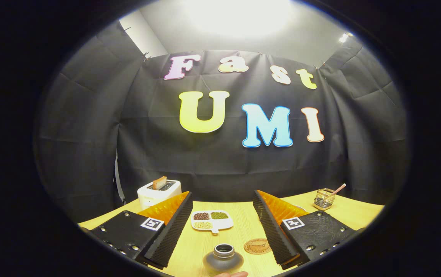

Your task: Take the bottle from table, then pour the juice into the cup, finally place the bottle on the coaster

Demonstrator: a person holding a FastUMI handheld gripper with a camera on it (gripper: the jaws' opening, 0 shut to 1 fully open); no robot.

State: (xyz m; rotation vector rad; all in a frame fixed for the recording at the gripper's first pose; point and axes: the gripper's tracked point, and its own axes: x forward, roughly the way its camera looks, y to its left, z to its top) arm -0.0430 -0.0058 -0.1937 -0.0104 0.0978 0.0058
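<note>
My gripper (pixel 222 200) stands open above the wooden table (pixel 243 227), nothing held between its two fingers. A small dark grey bottle (pixel 223 258) with a wide open mouth stands upright between the fingers, close to the camera. A round cork coaster (pixel 257 246) lies flat just to the right of the bottle, near the right finger (pixel 272 227). A person's fingertips (pixel 231 274) show right beneath the bottle. No cup is visible to me.
A white divided dish (pixel 212 221) with beans and grains lies ahead between the fingers. A white toaster (pixel 158 192) with a slice of bread stands at the back left. A small wire basket (pixel 324 199) with a stick in it sits at the back right.
</note>
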